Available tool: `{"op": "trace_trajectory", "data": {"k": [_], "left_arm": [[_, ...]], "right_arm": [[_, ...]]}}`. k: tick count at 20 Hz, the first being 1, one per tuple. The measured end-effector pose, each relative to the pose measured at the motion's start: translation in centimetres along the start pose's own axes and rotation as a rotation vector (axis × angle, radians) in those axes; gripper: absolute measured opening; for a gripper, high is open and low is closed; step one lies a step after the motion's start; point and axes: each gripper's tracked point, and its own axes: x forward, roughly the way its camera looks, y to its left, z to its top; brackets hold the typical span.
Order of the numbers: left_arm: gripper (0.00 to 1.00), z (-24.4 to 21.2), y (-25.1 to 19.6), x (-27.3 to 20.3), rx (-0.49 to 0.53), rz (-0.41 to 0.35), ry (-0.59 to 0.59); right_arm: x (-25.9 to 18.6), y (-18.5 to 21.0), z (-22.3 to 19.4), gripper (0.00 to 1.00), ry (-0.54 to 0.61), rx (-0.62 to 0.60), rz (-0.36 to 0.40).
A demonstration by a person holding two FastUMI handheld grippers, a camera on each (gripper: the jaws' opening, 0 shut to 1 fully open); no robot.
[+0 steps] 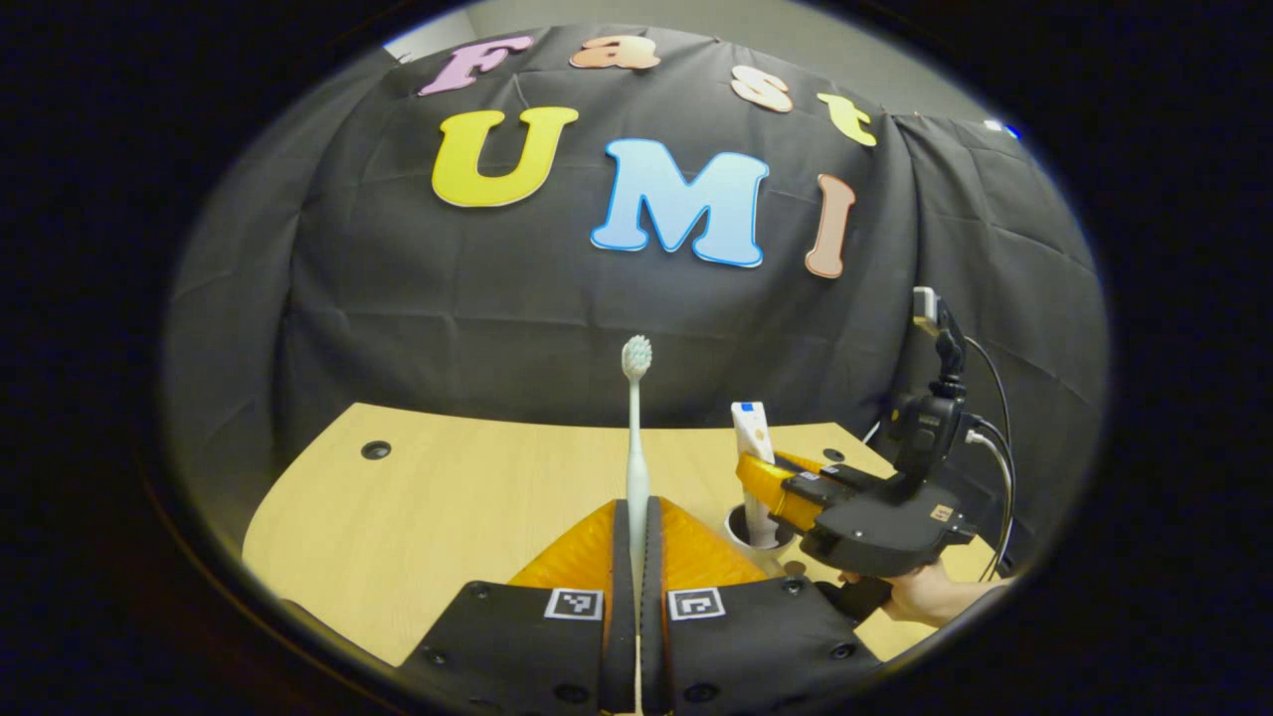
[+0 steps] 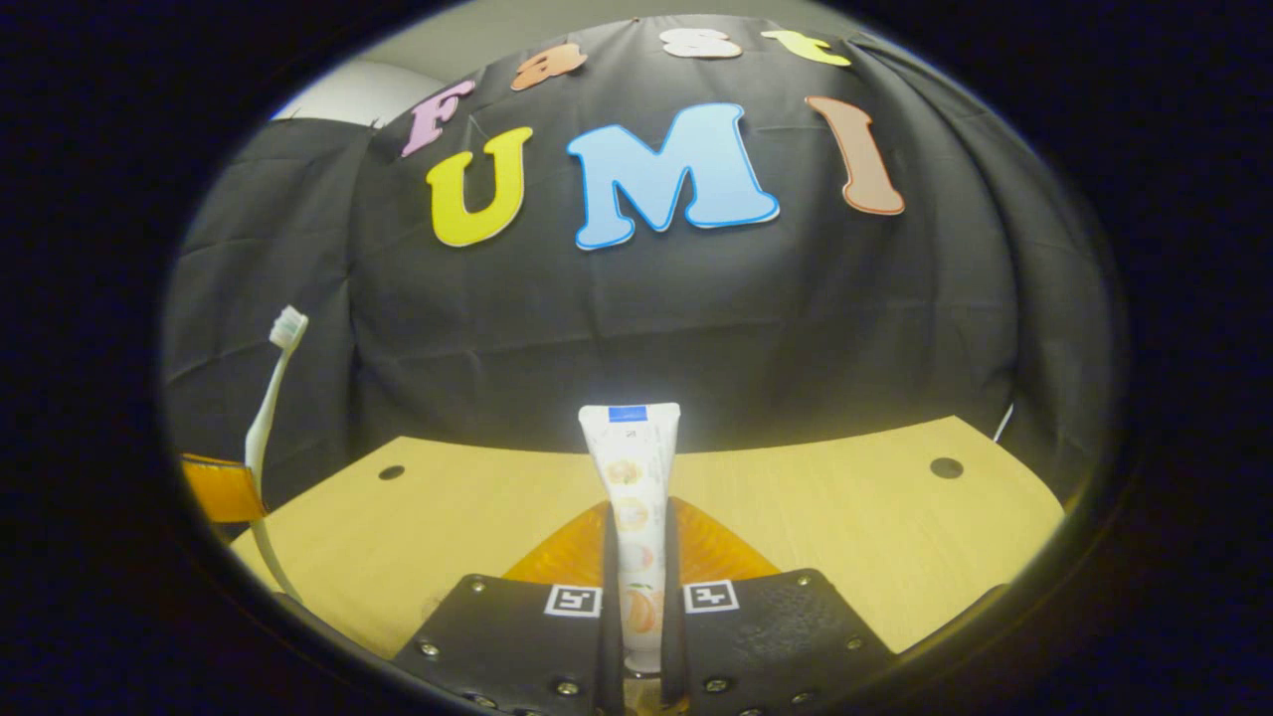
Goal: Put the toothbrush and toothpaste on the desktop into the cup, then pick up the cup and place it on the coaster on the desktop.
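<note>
My left gripper (image 1: 637, 512) is shut on a white toothbrush (image 1: 636, 438) that stands upright above the wooden desktop (image 1: 448, 517), bristles up. To its right, the right gripper (image 1: 766, 475) holds a white toothpaste tube (image 1: 753, 438) upright, its lower end inside a white cup (image 1: 758, 529). In the right gripper view my right gripper (image 2: 636, 517) is shut on the toothpaste tube (image 2: 634, 487), flat end up. The toothbrush (image 2: 267, 418) stands at the far left there, with an orange finger (image 2: 221, 487) of the left gripper on it. The cup's body is mostly hidden behind the grippers.
A hand (image 1: 930, 595) holds the right gripper at the lower right, with cables (image 1: 1000, 467) trailing behind it. The desktop (image 2: 845, 527) has small round holes (image 1: 375, 449) near its back corners. Black cloth wall rises behind the desk.
</note>
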Motion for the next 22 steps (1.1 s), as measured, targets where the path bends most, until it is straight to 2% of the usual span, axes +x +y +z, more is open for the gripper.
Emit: {"op": "trace_trajectory", "data": {"k": [4,8,9,10,12,13,14,15,16,18,21,22], "left_arm": [[0.1,-0.3,-0.2,0.5,-0.014,-0.002,0.012],[0.1,-0.2,-0.5,0.7,-0.02,-0.007,0.014],[0.1,-0.2,-0.7,0.9,-0.02,-0.009,0.015],[0.1,-0.2,-0.7,1.0,-0.022,-0.011,0.016],[0.1,-0.4,-0.7,1.1,-0.026,-0.013,0.021],[0.1,-0.4,-0.7,1.2,-0.028,-0.015,0.023],[0.1,-0.5,-0.7,1.3,-0.029,-0.015,0.026],[0.1,-0.6,-0.7,1.5,-0.031,-0.017,0.027],[0.1,-0.5,-0.7,1.5,-0.032,-0.018,0.027],[0.1,-0.4,-0.8,1.7,-0.033,-0.022,0.022],[0.1,0.1,-1.3,2.3,-0.039,-0.04,0.002],[0.1,0.3,-1.7,2.5,-0.042,-0.049,-0.007]], "right_arm": [[-0.7,-0.1,-1.4,0.22,0.056,-0.032,-0.003],[-1.8,0.3,-3.0,0.24,0.127,-0.052,0.006],[-2.2,0.4,-3.5,0.22,0.147,-0.054,0.007],[-2.3,0.6,-3.8,0.3,0.156,-0.061,0.009],[-2.6,0.8,-3.5,0.37,0.153,-0.076,0.008],[-2.7,0.8,-3.3,0.45,0.149,-0.079,0.002],[-2.9,0.8,-3.0,0.46,0.145,-0.08,-0.001],[-3.0,0.8,-2.9,0.51,0.145,-0.078,-0.004],[-3.1,0.8,-2.9,0.63,0.15,-0.073,-0.002],[-3.4,0.5,-2.8,0.76,0.157,-0.064,-0.006],[-4.1,-0.4,-1.7,0.8,0.144,-0.062,-0.021],[-4.6,-0.8,-1.4,0.86,0.139,-0.057,-0.023]]}}
